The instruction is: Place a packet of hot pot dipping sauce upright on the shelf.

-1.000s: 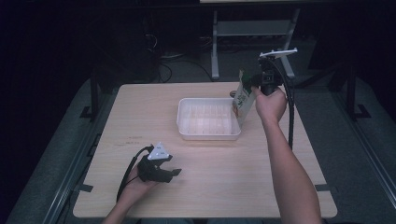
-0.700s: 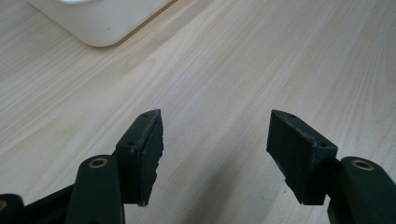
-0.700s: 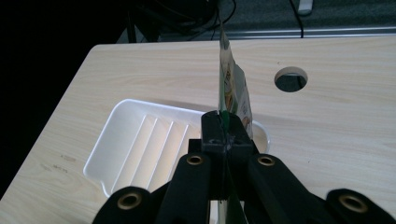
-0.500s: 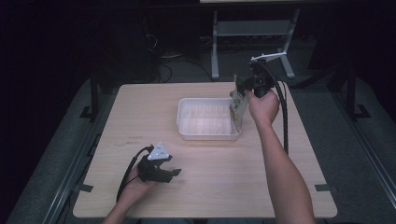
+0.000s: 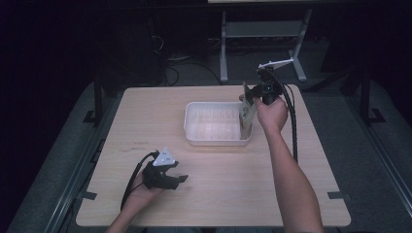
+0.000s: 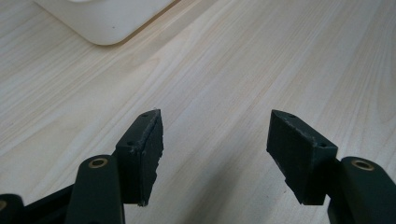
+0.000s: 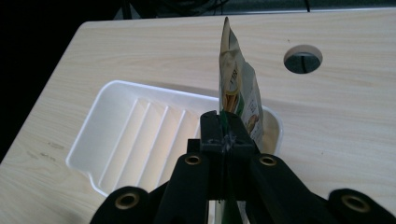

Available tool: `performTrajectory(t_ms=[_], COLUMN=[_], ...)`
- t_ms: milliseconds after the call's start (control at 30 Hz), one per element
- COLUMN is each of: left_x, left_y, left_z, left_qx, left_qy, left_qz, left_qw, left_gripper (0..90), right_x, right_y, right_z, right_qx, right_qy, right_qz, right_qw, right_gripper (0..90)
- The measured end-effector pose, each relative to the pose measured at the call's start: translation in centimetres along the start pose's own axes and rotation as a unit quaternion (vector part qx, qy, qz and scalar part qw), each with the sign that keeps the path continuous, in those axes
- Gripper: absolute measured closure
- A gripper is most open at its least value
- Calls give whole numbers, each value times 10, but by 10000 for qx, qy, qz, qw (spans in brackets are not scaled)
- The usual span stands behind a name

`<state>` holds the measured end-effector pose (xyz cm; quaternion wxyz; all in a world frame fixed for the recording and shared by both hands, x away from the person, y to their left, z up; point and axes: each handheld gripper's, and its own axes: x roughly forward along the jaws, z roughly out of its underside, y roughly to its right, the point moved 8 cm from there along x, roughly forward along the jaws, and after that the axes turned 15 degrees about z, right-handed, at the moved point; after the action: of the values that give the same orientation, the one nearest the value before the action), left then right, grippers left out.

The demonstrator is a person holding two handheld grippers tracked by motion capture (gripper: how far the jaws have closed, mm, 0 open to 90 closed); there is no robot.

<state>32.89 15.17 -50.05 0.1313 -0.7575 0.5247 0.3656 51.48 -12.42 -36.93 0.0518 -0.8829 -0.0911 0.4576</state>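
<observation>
The left gripper is rested low on the near left part of the tabletop, held in the person's left hand. Its fingers are spread apart with nothing between them, only bare wood being seen in the gap in the left gripper view. A white tray is set near the middle of the tabletop, well apart from that gripper; its ribbed floor is seen in the right gripper view. At the tray's right end, a snack packet is held upright and edge-on, over the rim and inner wall. The packet is pinched at one edge by the clenched fingers of the right gripper, which is carried in the right hand above the tabletop's far right part. A round cable hole is seen in the tabletop beyond the packet.
</observation>
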Motion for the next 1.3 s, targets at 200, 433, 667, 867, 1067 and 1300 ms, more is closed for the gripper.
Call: performTrajectory(t_ms=[200, 433, 667, 867, 1067, 1300], left_x=[0, 0, 0, 0, 0, -1], left_y=[0, -1, -1, -1, -1, -2], left_z=[0, 0, 0, 0, 0, 0], left_qx=[-28, -28, -29, -32, -27, -36], left_qy=[-2, 0, 2, 4, 3, 28], left_qz=[1, -1, -7, -13, -24, -41], left_qw=[10000, 10000, 10000, 10000, 10000, 10000], left_gripper=[357, 356, 353, 353, 352, 346], right_x=[7, 6, 4, 1, 0, -2], right_y=[4, 7, 13, 15, 14, 14], right_z=[6, 9, 12, 15, 17, 20], right_qx=[72, 56, -4, -88, -245, -367], right_qy=[-102, -162, -245, -321, -387, -476], right_qz=[-72, -121, -98, -80, -44, -24], right_qw=[9999, 9998, 9997, 9994, 9989, 9982], right_gripper=[877, 874, 855, 835, 806, 762])
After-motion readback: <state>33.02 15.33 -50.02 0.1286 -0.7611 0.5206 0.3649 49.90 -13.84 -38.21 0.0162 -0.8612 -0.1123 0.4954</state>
